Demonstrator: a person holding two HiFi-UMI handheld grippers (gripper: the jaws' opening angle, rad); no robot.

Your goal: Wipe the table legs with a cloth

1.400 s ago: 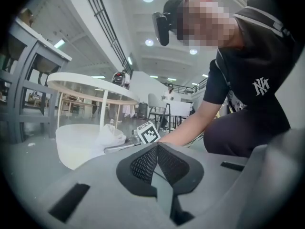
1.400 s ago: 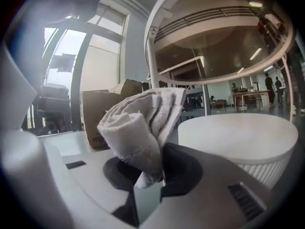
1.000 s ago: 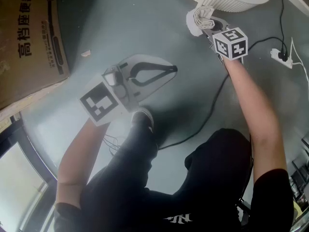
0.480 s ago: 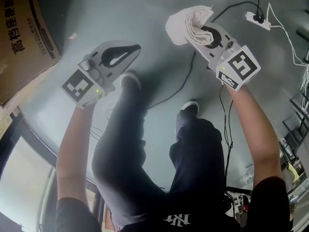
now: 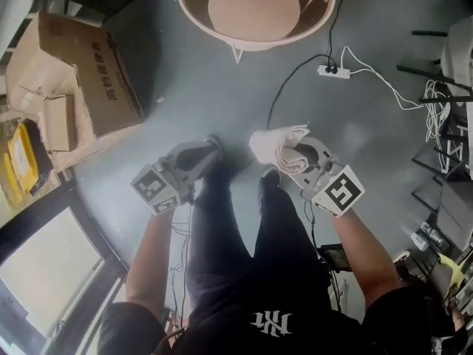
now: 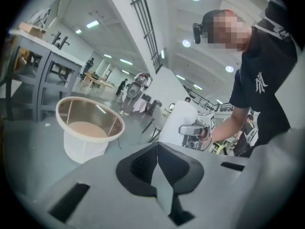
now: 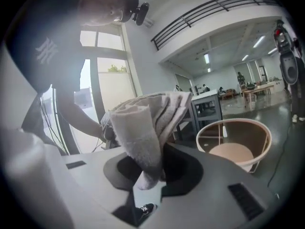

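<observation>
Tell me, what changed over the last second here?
The person stood up: the left hand-held gripper and the right hand-held gripper both rose off the floor, away from the round table, which now sits farther off. Nothing was grabbed or released. The right one still grips the cloth; the left stays shut and empty.

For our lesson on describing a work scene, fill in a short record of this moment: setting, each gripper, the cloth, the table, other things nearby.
setting: a person stands on a grey floor, seen from above
left gripper: jaws together, nothing between them
right gripper: closed on the cloth
cloth: pale, bunched, sticking out past the jaws
table: round, cream rim, ahead of the person, apart from both grippers
other things: cardboard box at left; power strip near the table
</observation>
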